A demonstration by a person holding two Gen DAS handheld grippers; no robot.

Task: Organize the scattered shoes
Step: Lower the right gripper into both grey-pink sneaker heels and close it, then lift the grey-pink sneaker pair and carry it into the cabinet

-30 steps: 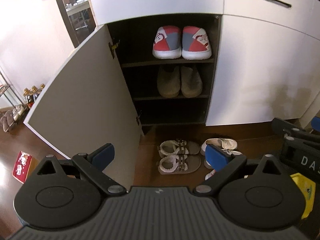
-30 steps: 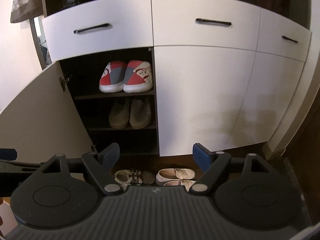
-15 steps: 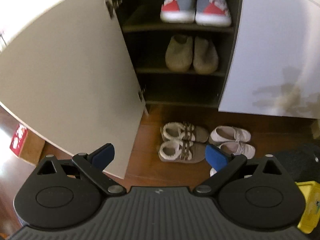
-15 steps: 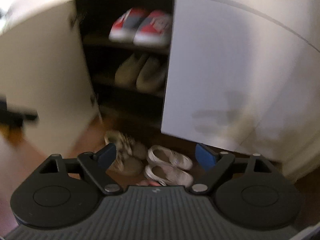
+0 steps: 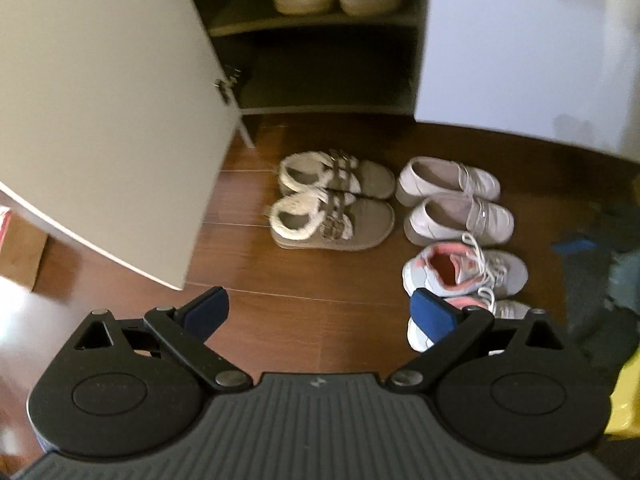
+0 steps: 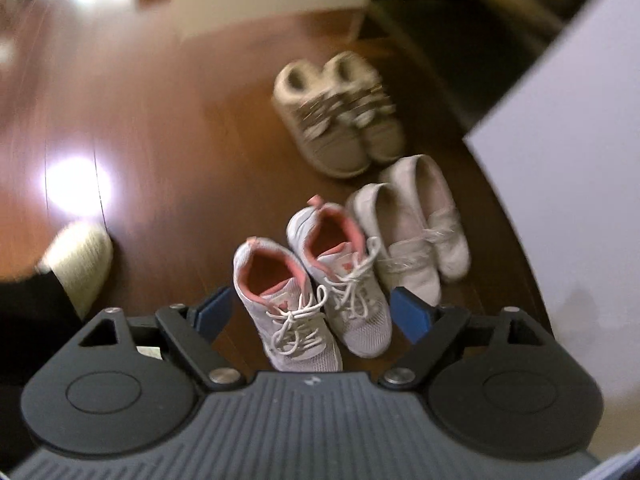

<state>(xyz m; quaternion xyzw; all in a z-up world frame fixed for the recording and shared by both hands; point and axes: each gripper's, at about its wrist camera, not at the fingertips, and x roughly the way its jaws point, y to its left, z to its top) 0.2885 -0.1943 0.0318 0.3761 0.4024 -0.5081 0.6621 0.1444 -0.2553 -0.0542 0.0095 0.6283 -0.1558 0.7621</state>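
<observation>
Wooden floor under fleece sandals, loafers, sneakers.

— What is seen of the floor?
— Dark wood boards, polished; window light is thrown back as a glossy glare on the left.
— And the shoes?
— Knitted mesh is shown on the grey-and-pink sneakers, with cotton laces. A fleecy lining is seen in the tan suede-like slippers. The white loafers look smooth, faintly sheened.
— The cabinet door?
— Matt, smooth, painted.
</observation>
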